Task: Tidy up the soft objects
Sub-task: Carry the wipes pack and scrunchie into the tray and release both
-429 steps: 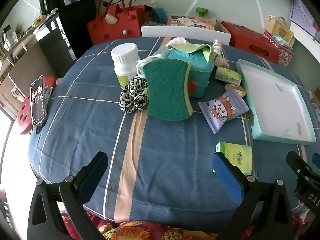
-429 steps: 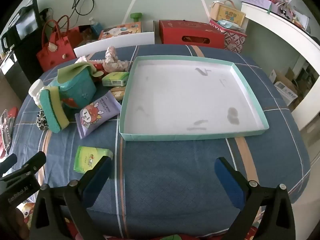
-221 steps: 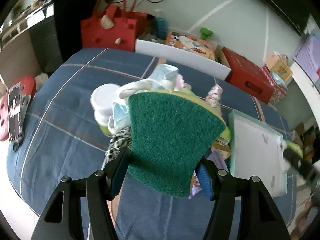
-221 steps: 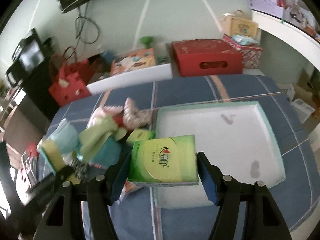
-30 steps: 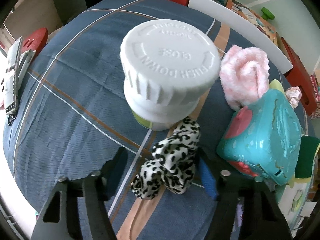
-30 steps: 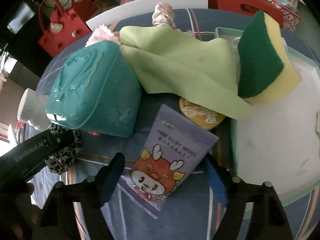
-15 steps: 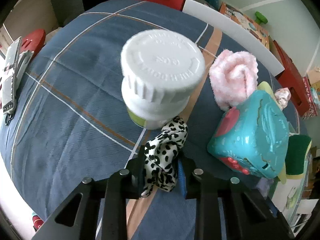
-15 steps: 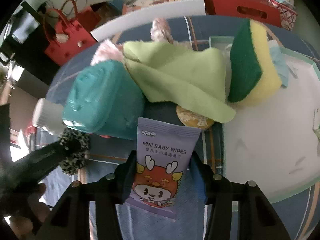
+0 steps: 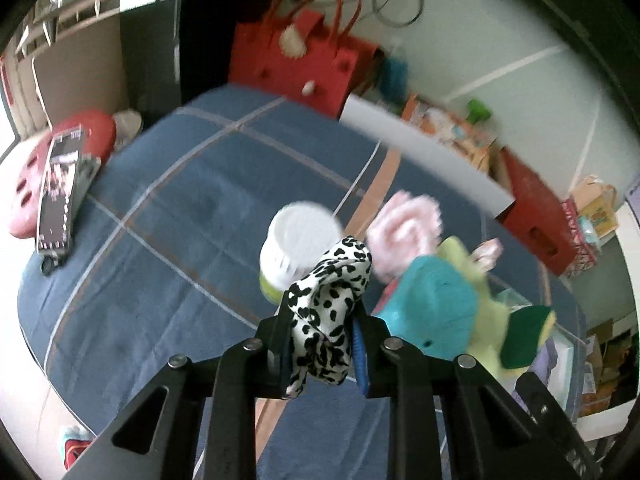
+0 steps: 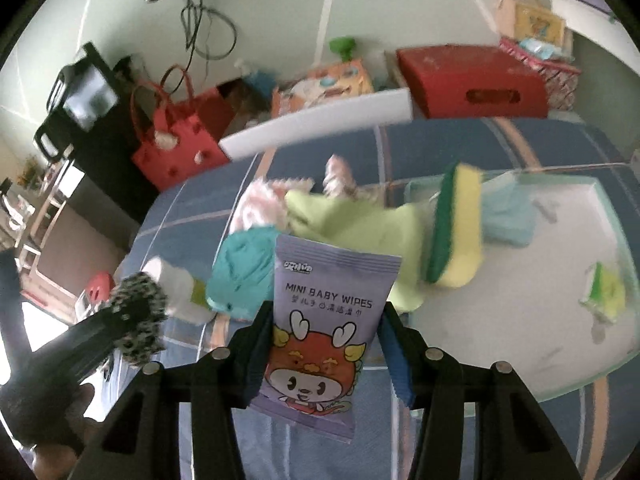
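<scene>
Now both grippers are lifted clear of the table, each carrying something. The left gripper [image 9: 322,340] has its two fingers squeezed tight around a leopard-print scrunchie [image 9: 328,312], which a second ago lay on the blue tablecloth [image 9: 172,216] beside the white bottle [image 9: 298,242]. The right gripper [image 10: 326,344] is clamped on the sides of a purple pack of baby wipes [image 10: 324,328], which a second ago lay flat on the cloth. Below them remain a teal pouch [image 10: 244,276], a light green cloth [image 10: 360,228] and a pink fluffy towel [image 9: 404,230]. To the right sits the pale tray [image 10: 520,320], already holding a green-and-yellow sponge [image 10: 456,232] that leans at its near-left corner, a light blue cloth [image 10: 506,220] and a green tissue pack [image 10: 604,292]. Both grasps look secure, so two more soft things seem ready to travel to the tray.
</scene>
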Demonstrator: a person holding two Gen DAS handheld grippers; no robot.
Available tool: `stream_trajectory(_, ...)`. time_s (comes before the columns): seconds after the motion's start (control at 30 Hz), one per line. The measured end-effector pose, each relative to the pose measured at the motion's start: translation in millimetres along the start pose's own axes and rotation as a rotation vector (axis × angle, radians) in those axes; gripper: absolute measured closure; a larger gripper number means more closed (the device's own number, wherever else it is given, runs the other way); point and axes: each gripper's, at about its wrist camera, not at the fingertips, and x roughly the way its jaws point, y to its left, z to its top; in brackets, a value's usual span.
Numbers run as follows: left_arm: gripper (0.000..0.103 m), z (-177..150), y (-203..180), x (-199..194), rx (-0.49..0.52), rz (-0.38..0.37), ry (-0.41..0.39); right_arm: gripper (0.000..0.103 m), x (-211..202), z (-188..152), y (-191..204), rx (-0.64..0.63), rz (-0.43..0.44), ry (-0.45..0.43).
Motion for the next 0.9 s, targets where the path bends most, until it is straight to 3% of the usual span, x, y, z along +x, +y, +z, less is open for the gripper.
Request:
stream_trajectory(0.27,0.078,-1,-42,-22,0.125,-0.069,-0.077,0.049,-26,18,-53,0.097,-0.126,-0.074)
stream_trajectory(0.43,0.078,-17,-82,-33,0.258,-0.147,-0.110,0.049,-42,24,-104,0.194,-0.217,-0.101)
stream_trajectory(0.63,0.078,-44,-129,-24,0.398,-0.197,-0.076,0.049,-51,26,-157,0.284,-0.371,-0.105)
stream_trajectory(0.8,0.078,-69,-162,-13,0.503,-0.240,-0.049,0.049,-47,25,-192,0.350,-0.392,-0.084)
stream_trajectory(0.9,0.078,-86,-186,1,0.567,-0.306,0.011,0.048,-38,28,-204,0.357,-0.410,-0.078)
